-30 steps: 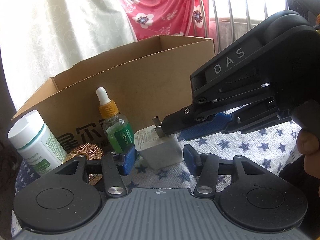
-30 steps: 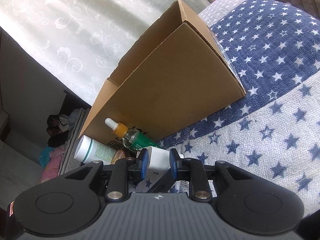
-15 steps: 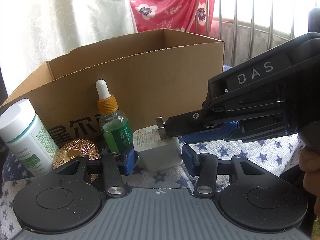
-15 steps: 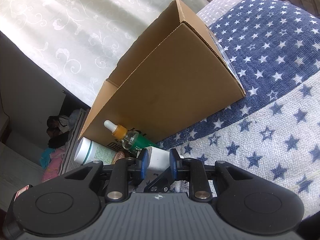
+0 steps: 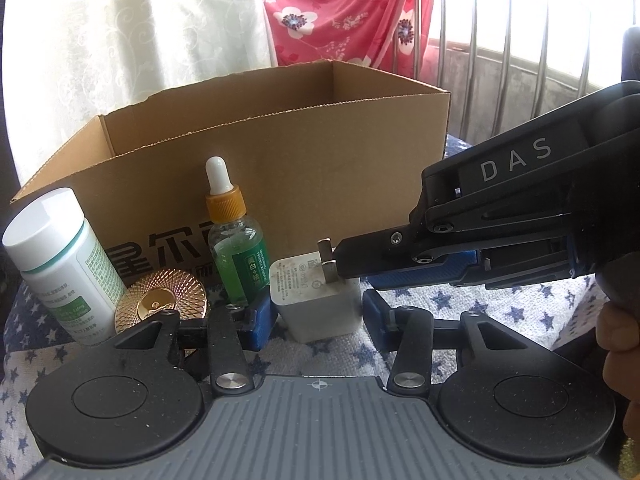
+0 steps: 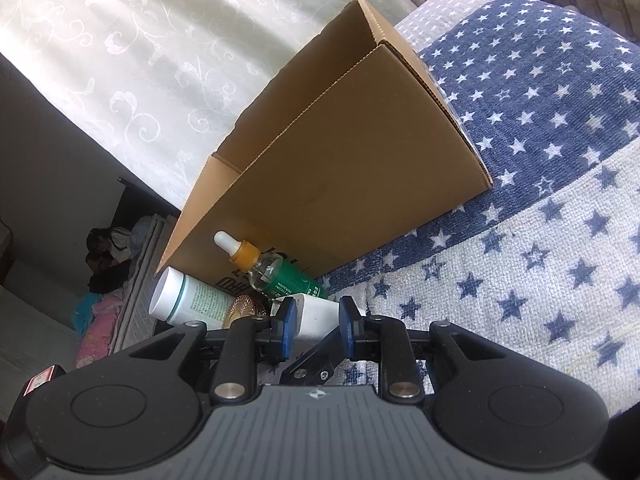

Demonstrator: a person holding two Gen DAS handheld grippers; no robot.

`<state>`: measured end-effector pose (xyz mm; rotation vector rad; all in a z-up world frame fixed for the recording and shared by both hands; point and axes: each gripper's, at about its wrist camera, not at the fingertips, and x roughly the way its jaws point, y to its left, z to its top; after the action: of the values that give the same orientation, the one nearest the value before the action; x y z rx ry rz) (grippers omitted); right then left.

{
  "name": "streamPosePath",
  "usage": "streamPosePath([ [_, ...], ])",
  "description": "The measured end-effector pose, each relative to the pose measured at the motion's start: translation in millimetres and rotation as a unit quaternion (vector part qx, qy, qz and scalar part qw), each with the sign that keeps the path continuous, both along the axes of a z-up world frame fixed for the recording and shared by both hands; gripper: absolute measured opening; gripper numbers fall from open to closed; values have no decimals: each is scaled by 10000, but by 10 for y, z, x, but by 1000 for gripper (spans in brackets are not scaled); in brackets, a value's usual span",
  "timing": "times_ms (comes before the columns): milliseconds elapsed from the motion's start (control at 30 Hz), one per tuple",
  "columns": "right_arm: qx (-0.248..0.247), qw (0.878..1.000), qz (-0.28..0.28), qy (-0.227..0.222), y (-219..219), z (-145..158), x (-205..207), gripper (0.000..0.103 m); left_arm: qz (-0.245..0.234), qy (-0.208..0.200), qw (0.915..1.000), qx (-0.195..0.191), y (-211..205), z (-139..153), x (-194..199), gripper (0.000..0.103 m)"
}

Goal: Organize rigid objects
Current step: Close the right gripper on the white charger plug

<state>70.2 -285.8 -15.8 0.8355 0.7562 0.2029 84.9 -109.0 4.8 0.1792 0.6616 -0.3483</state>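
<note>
Between our left fingers (image 5: 256, 320) sits the charger (image 5: 320, 300); the gap has narrowed, pads not yet pressing.
Our right gripper (image 6: 317, 320) clamps it; we judge the box (image 5: 320, 168) comes next.

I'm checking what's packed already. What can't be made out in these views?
- Box floor: both views, hidden by its own walls.
- Charger right side: left view, hidden by the right claw; whether it grips the prongs is unclear.
- Gold disc: lower edge behind the left claw.

White charger (image 5: 320, 300) stands prongs-up before the open cardboard box (image 5: 320, 168).
</note>
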Motion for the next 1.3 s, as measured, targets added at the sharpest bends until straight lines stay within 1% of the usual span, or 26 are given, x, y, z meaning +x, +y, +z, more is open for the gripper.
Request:
streamPosePath([
  [467, -31, 10000, -19, 62, 52, -11, -46, 26, 19, 59, 9999, -82, 69, -19, -7, 45],
  [800, 72, 9999, -87, 76, 49, -57, -65, 26, -57, -104, 9998, -143, 98, -82, -73, 45],
  [967, 151, 9998, -116, 58, 37, -81, -79, 27, -116, -124, 9997, -183, 105, -122, -110, 48],
  [1100, 164, 9998, -104, 33, 23, -82, -87, 28, -187, -222, 9993, -226, 125, -120, -133, 50],
  [1167, 153, 9998, -81, 24, 20, -79, -80, 28, -191, -247, 9989, -340, 156, -125, -142, 55],
  [1300, 226, 9997, -39, 19, 1, -95, -72, 28, -266, -330, 9980, -466, 201, -139, -164, 58],
])
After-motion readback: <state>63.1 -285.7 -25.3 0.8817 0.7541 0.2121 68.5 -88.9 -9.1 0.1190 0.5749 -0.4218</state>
